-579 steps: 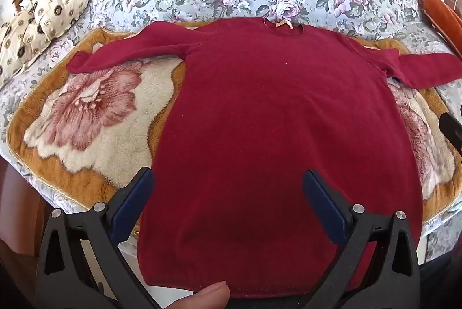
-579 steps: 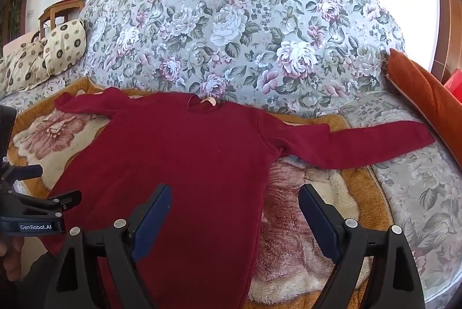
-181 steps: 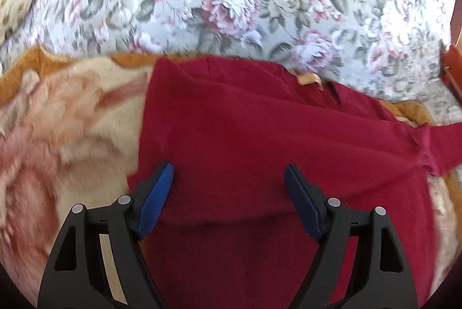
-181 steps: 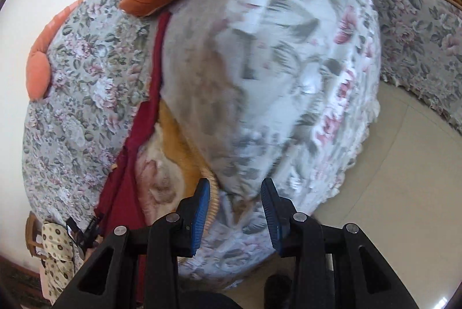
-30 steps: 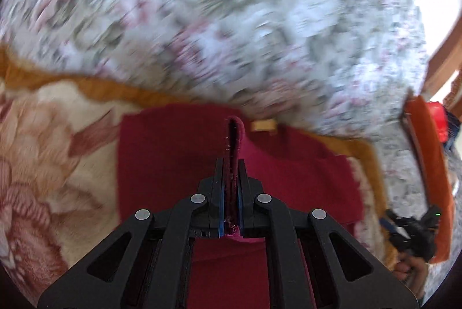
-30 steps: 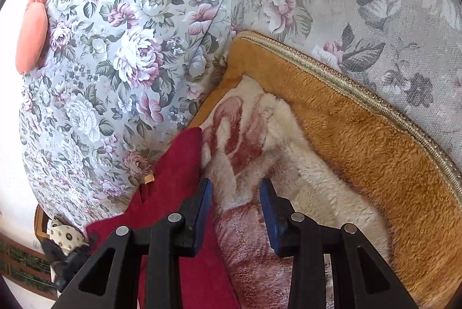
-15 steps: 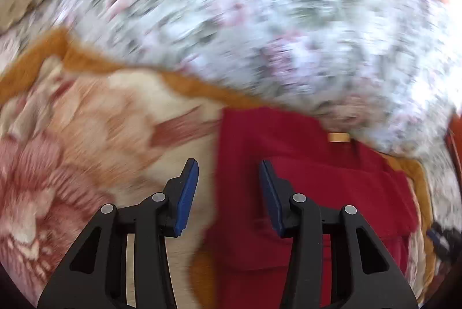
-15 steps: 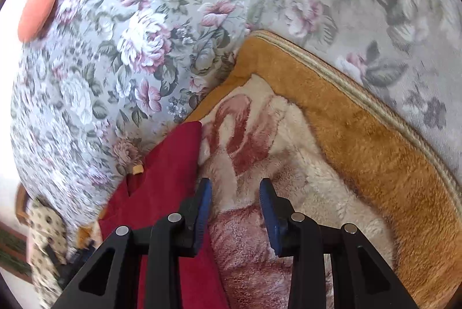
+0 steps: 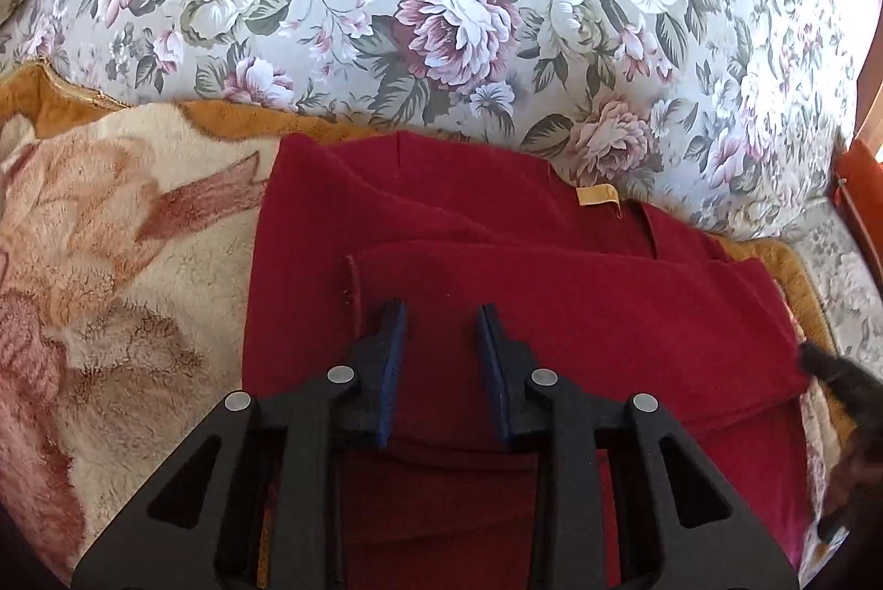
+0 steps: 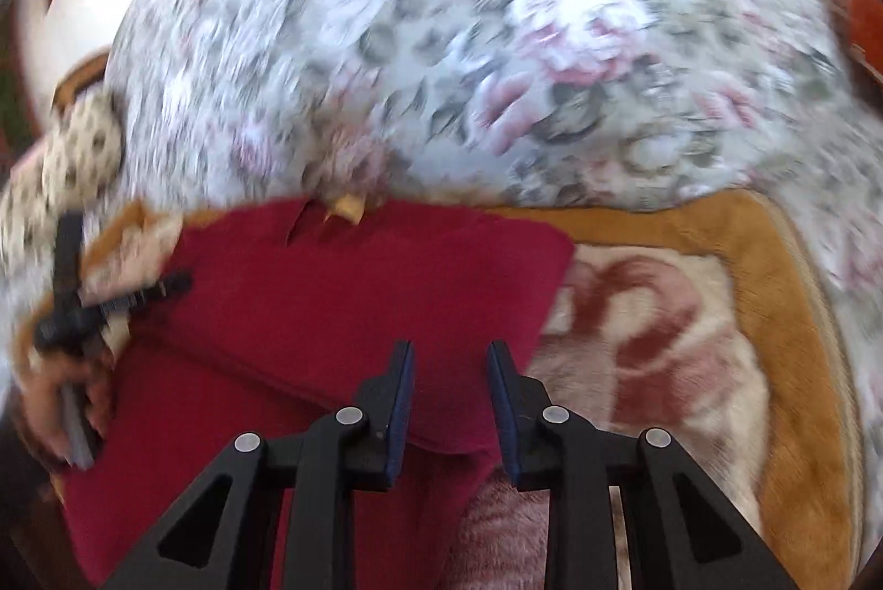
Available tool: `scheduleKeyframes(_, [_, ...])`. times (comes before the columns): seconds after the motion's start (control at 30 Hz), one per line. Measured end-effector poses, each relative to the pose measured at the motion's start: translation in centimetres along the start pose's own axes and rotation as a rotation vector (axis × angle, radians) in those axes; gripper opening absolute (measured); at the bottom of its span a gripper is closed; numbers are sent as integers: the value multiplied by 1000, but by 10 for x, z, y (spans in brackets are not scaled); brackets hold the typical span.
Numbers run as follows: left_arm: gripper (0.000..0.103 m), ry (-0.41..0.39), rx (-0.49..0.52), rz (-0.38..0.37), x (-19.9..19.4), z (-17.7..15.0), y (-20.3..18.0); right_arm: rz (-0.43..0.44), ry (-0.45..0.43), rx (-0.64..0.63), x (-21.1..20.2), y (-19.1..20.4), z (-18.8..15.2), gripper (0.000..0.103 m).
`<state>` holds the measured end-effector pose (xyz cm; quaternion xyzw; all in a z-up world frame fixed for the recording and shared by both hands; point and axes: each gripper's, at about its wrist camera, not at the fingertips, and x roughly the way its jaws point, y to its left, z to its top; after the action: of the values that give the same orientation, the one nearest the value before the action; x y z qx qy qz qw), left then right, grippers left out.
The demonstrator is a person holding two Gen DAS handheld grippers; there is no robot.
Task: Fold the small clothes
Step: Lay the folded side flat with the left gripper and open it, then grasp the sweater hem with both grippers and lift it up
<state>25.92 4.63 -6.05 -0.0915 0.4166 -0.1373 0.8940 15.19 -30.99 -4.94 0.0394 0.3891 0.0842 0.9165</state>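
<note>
Left wrist view. Dark red knitted long-sleeved sweater: lies flat on the plush orange-bordered blanket with a rose pattern, collar end towards the grey floral upholstered sofa back. Tan neck label at the collar edge. Both sleeves now folded across the chest; a second ago the left gripper was clamped on a raised ridge of this red cloth, half a second ago it had parted over the sweater's edge nearest the blanket's bare side. Now its blue-padded fingers stand slightly apart, holding nothing, above the uppermost folded sleeve, cuff seam just beside them. Judgement: sleeve fold laid and released; lengthwise fold of the body remains.

Right wrist view (motion-blurred). Sweater occupies the blanket's side away from the bare rose motif; sleeve layers form a tidy oblong with a straight outer edge. Right gripper: fingers slightly apart, empty, poised over that edge; a second ago it was over bare blanket beside the sweater. Left gripper visible at the sweater's far edge. Spotted cream cushion beyond the blanket.
</note>
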Motion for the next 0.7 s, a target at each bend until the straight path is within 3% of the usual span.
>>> scheduleKeyframes(0.07, [26,-9,-27,-24,-3,-1,6,-26,106,10,27,-8,-10,25])
scheduleKeyframes(0.2, [26,-17,-37,-37,-3,0,6,55,107,113,22,-29,-4,23])
scheduleKeyframes(0.43, [26,-21,-42,-44,0,-1,7,-37,-109,157,10,-28,31,24])
scheduleKeyframes(0.5, [26,-23,-54,-59,1,-1,10,-43,-84,159,25,-23,38,24])
scheduleKeyframes(0.57, [26,-22,-61,-67,1,-1,11,-77,63,173,56,-24,35,24])
scheduleKeyframes(0.7, [26,-21,-61,-65,1,0,11,-95,68,201,48,-24,36,25])
